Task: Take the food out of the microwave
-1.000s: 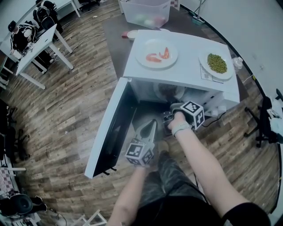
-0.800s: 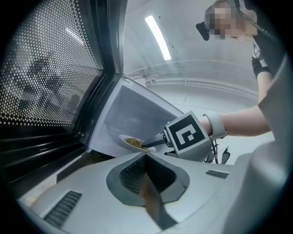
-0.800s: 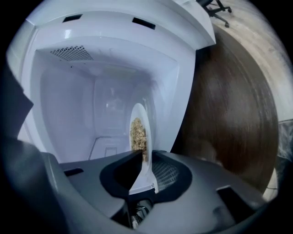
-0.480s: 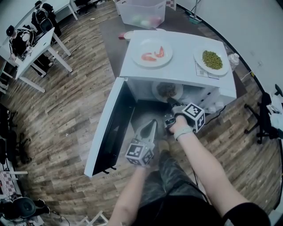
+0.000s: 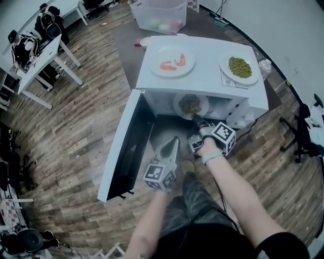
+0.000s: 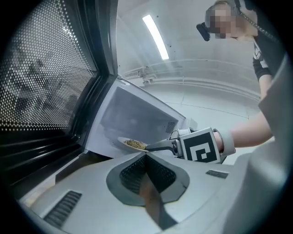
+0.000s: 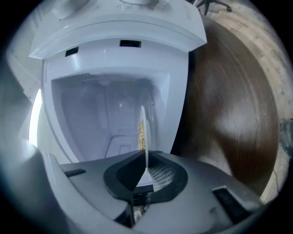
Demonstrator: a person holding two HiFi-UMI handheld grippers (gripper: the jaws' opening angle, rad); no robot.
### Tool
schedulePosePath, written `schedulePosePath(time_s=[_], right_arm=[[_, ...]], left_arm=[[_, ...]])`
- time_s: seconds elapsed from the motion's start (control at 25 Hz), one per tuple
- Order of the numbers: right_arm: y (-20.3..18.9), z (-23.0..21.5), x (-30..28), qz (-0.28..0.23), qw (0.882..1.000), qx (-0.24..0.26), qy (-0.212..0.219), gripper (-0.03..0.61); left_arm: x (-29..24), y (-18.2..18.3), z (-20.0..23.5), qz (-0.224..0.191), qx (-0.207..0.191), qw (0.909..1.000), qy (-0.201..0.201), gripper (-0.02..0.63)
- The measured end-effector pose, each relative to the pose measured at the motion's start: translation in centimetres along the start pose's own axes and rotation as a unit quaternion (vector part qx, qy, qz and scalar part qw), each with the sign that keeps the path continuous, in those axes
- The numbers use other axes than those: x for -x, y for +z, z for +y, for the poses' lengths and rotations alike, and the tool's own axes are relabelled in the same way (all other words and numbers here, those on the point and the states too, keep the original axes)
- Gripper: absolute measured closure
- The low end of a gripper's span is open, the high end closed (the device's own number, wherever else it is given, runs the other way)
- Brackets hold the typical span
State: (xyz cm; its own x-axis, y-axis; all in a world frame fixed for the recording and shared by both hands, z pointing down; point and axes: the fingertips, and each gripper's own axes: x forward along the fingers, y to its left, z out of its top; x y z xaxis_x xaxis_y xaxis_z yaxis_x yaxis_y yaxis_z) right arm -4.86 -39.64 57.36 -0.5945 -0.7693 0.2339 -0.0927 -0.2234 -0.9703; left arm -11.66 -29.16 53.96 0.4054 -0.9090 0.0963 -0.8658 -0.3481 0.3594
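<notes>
A white plate of brownish food (image 5: 191, 104) sits at the mouth of the white microwave (image 5: 202, 83), whose door (image 5: 126, 146) hangs open to the left. My right gripper (image 5: 195, 118) has just been closing and is now shut on the plate's near rim. In the right gripper view the plate (image 7: 143, 130) stands edge-on, pinched at the jaw tips of the right gripper (image 7: 144, 157). My left gripper (image 5: 175, 140) hovers shut and empty in front of the opening. From the left gripper (image 6: 146, 154), the plate (image 6: 131, 144) shows ahead.
On top of the microwave rest a plate of shrimp (image 5: 172, 61) and a plate of green peas (image 5: 239, 67). A clear plastic bin (image 5: 158, 15) stands behind it. White desks (image 5: 45, 55) are at the far left, a black stand (image 5: 309, 126) at the right.
The right gripper has closed on the plate's rim, and the plate has slid from deep inside the microwave toward its opening. The left gripper has stayed in place.
</notes>
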Motion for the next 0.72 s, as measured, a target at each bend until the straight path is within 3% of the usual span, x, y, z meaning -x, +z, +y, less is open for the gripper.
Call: schedulePosePath(time_s=[0.72], right_arm=[[-1.3, 0.3, 2.3, 0.038, 0.998, 0.037, 0.019, 0.561]], left_arm=[[0.7, 1.6, -0.2, -0.012, -0.006, 0.9999, 0.001, 0.603]])
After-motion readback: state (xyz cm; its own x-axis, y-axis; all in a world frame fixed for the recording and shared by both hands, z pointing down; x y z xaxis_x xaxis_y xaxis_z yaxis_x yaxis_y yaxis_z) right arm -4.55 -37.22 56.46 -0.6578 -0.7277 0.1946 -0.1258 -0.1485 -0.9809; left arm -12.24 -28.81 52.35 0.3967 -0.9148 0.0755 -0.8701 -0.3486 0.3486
